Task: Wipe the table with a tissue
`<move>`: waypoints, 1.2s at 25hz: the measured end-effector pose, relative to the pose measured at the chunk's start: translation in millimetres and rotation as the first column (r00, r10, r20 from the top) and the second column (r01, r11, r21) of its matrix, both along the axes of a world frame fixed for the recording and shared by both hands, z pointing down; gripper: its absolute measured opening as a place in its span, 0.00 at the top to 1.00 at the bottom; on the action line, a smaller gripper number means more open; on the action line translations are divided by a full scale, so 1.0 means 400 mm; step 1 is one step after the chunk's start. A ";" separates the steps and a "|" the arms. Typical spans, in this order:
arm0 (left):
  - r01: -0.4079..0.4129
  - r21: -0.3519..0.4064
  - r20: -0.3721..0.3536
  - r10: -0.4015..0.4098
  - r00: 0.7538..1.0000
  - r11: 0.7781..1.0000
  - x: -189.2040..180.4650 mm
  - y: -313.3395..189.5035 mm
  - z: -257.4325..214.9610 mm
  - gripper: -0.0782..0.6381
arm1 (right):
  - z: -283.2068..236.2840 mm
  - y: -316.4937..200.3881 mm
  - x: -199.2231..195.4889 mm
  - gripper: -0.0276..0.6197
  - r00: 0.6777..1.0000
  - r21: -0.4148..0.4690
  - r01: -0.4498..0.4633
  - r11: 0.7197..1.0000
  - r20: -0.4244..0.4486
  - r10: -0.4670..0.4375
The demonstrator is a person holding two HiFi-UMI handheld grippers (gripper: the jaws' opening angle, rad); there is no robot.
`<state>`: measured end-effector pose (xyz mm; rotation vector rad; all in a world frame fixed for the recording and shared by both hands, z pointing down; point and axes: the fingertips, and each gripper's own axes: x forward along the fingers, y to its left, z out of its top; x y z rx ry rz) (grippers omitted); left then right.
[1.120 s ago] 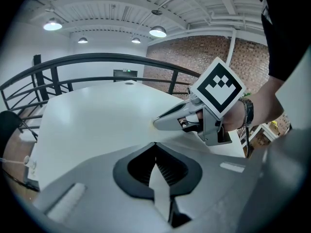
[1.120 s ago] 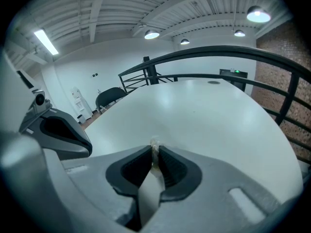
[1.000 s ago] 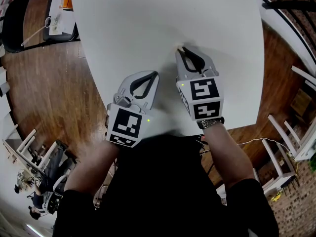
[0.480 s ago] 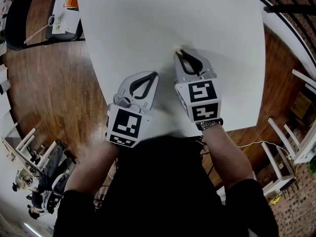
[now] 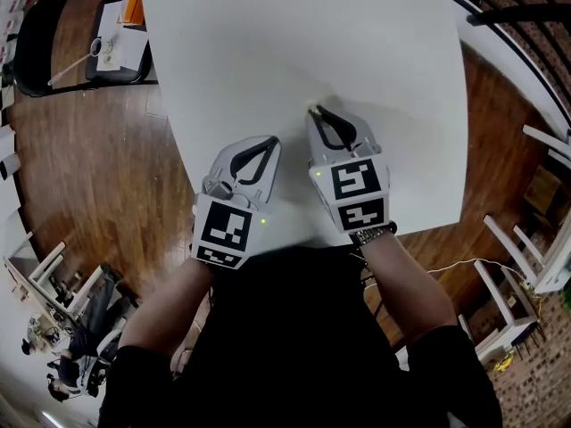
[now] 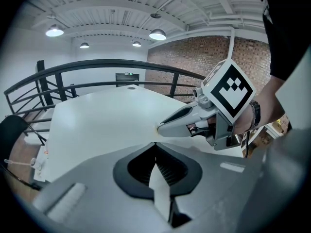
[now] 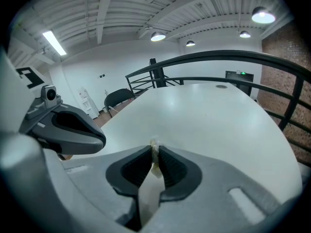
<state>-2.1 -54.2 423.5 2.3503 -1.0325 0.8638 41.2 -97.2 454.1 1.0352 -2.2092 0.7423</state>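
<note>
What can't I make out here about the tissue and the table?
The tissue: mostly buried between shut jaws of the right gripper, right gripper view; a speck in head view.
Whether it touches the table: too small, head view.
Table's near edge: covered by the person, head view.

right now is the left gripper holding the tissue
No, the left gripper is shut with nothing in it; the tissue is pinched in the right gripper.
</note>
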 end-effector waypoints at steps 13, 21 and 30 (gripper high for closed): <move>-0.004 0.055 -0.008 0.004 1.000 0.998 0.021 0.073 -0.060 0.87 | -0.080 0.122 0.016 0.90 1.000 0.040 0.029 0.999 0.005 -0.030; 0.003 0.100 -0.013 -0.002 1.000 0.995 0.037 0.114 -0.102 0.87 | -0.136 0.184 0.034 0.90 0.999 0.082 0.047 0.995 0.004 -0.048; 0.018 0.154 -0.015 -0.016 1.000 0.988 0.045 0.157 -0.159 0.87 | -0.229 0.236 0.059 0.90 0.998 0.162 0.061 0.985 0.016 -0.064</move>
